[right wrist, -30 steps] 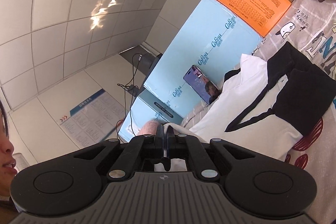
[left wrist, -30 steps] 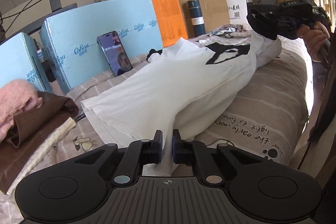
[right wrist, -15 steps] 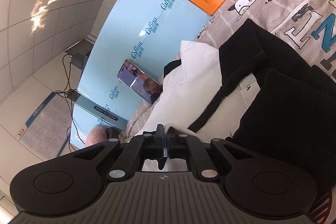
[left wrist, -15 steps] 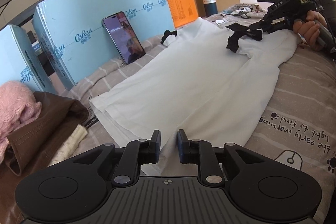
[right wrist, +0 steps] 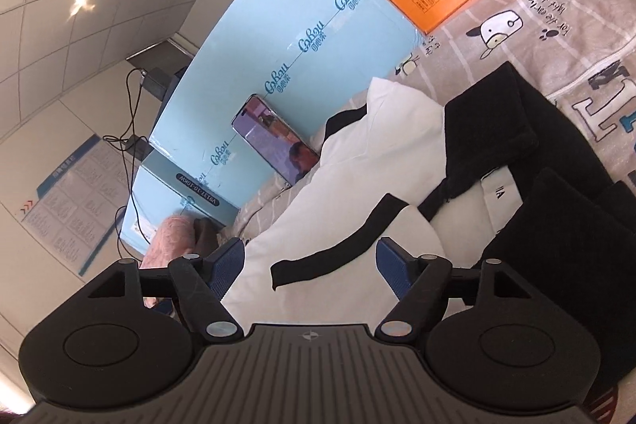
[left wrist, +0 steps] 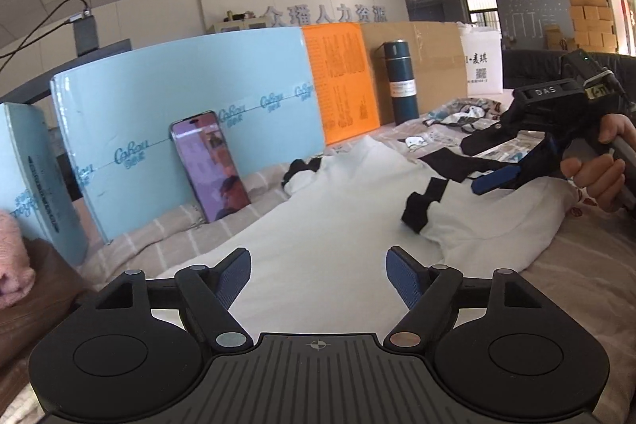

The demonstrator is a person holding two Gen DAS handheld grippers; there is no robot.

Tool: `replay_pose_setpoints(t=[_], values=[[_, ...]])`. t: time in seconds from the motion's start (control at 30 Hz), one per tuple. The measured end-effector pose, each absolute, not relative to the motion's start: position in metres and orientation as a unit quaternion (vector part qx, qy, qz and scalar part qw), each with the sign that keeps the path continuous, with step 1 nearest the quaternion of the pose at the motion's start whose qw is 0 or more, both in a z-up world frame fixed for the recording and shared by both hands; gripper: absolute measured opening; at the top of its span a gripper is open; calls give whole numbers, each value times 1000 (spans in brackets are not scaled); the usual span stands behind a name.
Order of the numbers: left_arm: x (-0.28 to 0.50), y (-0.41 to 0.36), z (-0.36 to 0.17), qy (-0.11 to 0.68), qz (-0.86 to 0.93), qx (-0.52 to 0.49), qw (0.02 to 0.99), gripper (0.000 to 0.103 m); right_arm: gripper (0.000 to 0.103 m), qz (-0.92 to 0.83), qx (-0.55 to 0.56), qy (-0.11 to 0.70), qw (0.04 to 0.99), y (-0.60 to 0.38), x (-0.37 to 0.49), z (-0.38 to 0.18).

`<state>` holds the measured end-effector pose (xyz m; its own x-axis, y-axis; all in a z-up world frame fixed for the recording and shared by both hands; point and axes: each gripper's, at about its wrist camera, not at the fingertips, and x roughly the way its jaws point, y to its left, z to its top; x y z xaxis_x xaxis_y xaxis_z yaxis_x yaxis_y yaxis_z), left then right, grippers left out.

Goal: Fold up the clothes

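Office bed [left wrist: 576, 289], white shirt [left wrist: 318, 249] spread flat on it.
We hold L gripper [left wrist: 318, 275] & R gripper [right wrist: 310, 265] over shirt, both w/ fingers apart, gripping nothing; phone [left wrist: 210, 163] leans on blue board.

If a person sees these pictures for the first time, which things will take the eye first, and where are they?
The white shirt with black trim takes the eye first, spread along the bed in front of both open grippers, the left gripper at its near end and the right gripper over its collar end. Behind it a lit phone leans on a pale blue board, beside a bright orange board.
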<state>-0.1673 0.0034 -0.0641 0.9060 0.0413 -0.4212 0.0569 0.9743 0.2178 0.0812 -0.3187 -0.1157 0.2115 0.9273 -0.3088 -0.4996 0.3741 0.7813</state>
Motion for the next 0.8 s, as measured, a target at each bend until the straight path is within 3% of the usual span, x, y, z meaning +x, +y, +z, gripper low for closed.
replay_pose_setpoints(t=[0.2, 0.3, 0.63, 0.8], values=[[-145, -8, -93, 291, -1, 128, 948, 79, 74, 478, 194, 382, 767, -314, 80, -106], [-149, 2, -81, 283, 21, 135, 949, 80, 74, 477, 155, 355, 789, -317, 82, -93], [-121, 94, -27, 234, 160, 159, 946, 80, 78, 520, 53, 206, 827, -292, 177, 30], [-101, 118, -33, 256, 153, 138, 944, 80, 80, 541, 33, 236, 806, -250, 217, 14]])
